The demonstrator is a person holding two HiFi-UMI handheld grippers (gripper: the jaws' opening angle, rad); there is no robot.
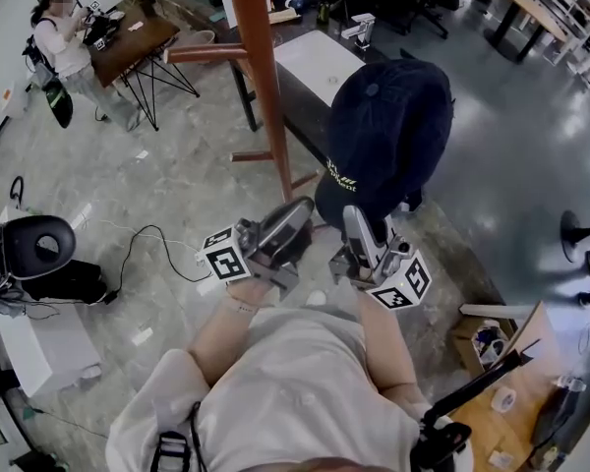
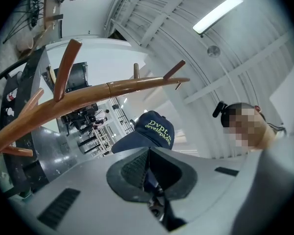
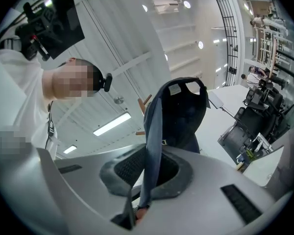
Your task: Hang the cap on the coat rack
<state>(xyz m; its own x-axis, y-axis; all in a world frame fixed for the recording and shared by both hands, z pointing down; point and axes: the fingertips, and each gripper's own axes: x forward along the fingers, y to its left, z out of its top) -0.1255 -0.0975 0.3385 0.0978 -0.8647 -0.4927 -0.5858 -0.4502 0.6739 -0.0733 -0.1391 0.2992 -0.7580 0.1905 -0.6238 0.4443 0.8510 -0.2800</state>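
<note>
The dark navy cap (image 1: 388, 131) hangs in the air, off the coat rack (image 1: 265, 87) and just right of its wooden pole, crown up and brim toward the person. The right gripper (image 1: 356, 222) sits beneath it, jaws pinched on a band of the cap's lower edge, which runs up from between the pads (image 3: 132, 168) to the crown. The left gripper (image 1: 300, 212) meets the brim, its jaws pressed together on a bluish sliver of that brim, with the cap's lettered front just beyond. The rack's branches arch above the cap in the left gripper view
</note>
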